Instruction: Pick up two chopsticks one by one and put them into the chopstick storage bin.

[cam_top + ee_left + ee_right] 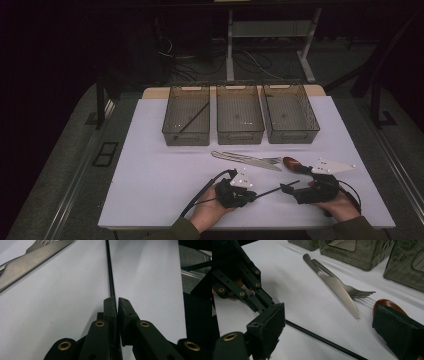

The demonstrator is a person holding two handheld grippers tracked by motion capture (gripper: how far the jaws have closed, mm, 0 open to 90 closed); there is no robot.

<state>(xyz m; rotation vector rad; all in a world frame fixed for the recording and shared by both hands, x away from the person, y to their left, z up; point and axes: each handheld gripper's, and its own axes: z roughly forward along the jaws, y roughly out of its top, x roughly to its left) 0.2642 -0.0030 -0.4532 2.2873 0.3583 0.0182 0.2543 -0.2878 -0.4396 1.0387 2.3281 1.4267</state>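
- Clamped on one end of a thin black rod [110,277] — left gripper [256,194], low over the white table [150,150], jaws drawn together on the stick with almost no gap between them.
- Lying flat on the table surface, running from the left gripper's tips toward the right gripper [286,188]; far end close by the right gripper's tips in the high view, contact there impossible to tell.
- Spread wide and holding nothing — right gripper, one pad just above the rod, the other hovering at a brown wooden spoon [388,305].
- Just beyond the grippers: a steel knife [338,291] lying across a fork [357,293], both apart from the rod.
- Further back, three clear bins [240,120] in a row, the leftmost bin [186,117] already carrying a similar black stick laid diagonally.
- Likely risk one: a pinch at the very end of so slim a rod, hence a swing or droop of the free end on lifting, and a slip out of the pads.
- Likely risk two: a sweeping free end knocking the spoon or cutlery, or striking the right gripper beside it.
- Likely risk three: length of the rod against the bin's width — a catch on the rim unless tilted in diagonally like the one already there.
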